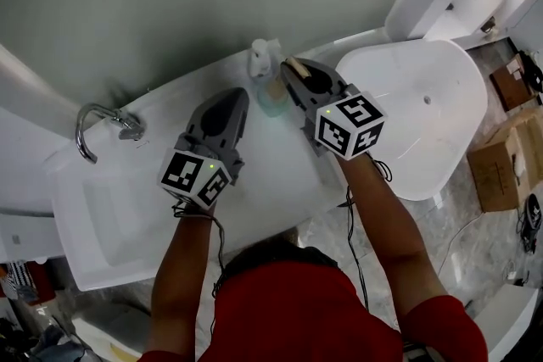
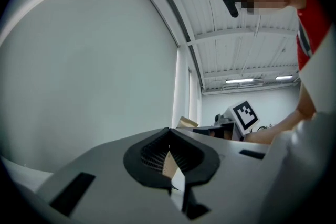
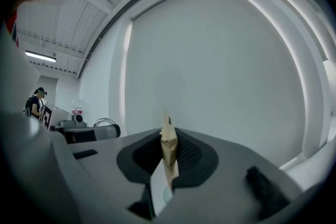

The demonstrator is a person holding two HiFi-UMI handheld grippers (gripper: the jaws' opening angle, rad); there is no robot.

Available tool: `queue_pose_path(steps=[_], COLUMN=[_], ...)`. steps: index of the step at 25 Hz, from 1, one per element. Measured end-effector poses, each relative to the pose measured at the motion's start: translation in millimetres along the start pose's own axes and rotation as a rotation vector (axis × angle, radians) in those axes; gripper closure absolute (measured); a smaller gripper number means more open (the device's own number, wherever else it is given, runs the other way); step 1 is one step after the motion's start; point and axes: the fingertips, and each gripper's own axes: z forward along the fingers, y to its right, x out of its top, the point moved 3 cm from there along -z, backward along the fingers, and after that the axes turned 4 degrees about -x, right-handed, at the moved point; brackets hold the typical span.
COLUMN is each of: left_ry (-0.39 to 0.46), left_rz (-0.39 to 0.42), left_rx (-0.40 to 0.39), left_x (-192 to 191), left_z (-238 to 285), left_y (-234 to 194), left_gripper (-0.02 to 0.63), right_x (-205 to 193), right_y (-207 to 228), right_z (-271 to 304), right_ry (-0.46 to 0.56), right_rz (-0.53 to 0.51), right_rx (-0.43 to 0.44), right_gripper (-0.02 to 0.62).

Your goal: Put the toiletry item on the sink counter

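Standing: soap bottle (image 1: 270, 89) upright on sink counter (image 1: 271, 174), just left of right claw (image 1: 293, 66) tip
Right claw: jaws together, gripping nothing
Left claw (image 1: 238, 96): jaws together, empty, bottle just right of tip
Faucet (image 1: 102, 125): well left of left claw

Head view: mounted high, aimed steeply down at the worktop (image 1: 280, 178). It takes in the left gripper (image 1: 238, 95), right gripper (image 1: 292, 65) and tap (image 1: 95, 125) at middle distance.

Left gripper view: close behind its fingers (image 2: 147, 155), tilted up at the wall (image 2: 79, 60) and ceiling (image 2: 236, 34). It catches the right gripper's marker cube (image 2: 245, 114).

Right gripper view: close behind its own fingers, facing the same wall, with the tap at far left.
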Motion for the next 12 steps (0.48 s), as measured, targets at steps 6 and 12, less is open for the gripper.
queue_pose_path(steps=[6,12], left_ry=[-0.017,-0.025], left_rz=[-0.025,-0.05], left_rx=[-0.003,-0.007], left_x=[-14.1,-26.1], left_z=[5.1,13.3], left_y=[-13.3,-25.5], left_gripper=[0.589,0.588], right_x=[-36.0,-60.7], right_y=[10.0,15.0], right_z=[20.6,33.5], right_ry=[-0.086,-0.152], right_rz=[0.028,0.046], right_rx=[-0.008,-0.008], right_gripper=[0.54,0.54])
